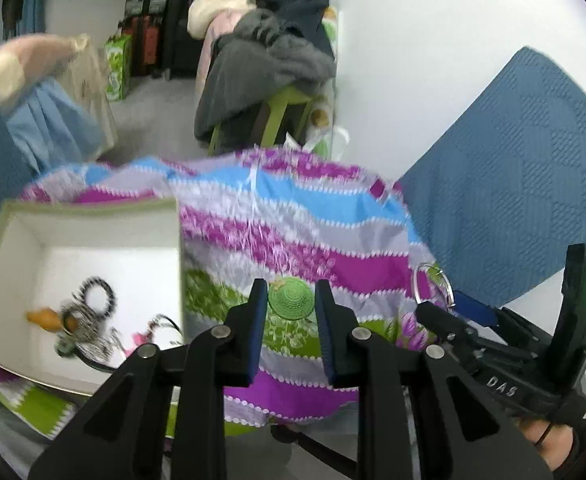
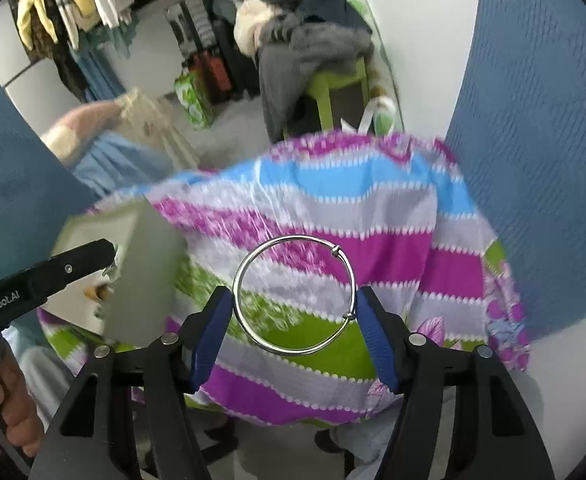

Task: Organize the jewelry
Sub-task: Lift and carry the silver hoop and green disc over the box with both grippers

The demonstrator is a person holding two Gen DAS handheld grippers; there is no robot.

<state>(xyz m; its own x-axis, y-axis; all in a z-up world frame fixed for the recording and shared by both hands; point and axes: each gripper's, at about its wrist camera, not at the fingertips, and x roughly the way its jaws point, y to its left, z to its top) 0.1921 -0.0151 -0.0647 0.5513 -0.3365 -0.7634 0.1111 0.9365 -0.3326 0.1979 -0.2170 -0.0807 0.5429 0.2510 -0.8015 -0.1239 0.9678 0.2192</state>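
My left gripper is shut on a small green woven hat-shaped ornament, lifted above the striped cloth. In the right wrist view my right gripper is shut on a large silver hoop, which spans the gap between the blue pads. The same hoop shows at the right of the left wrist view. An open white box sits on the cloth at the left. It holds a black beaded bracelet, an orange piece and tangled jewelry.
Purple, blue, grey and green striped cloth covers the table. Blue textured panels stand to the right and left. Behind it, a green stool carries piled clothes. A hand holds the left gripper's body.
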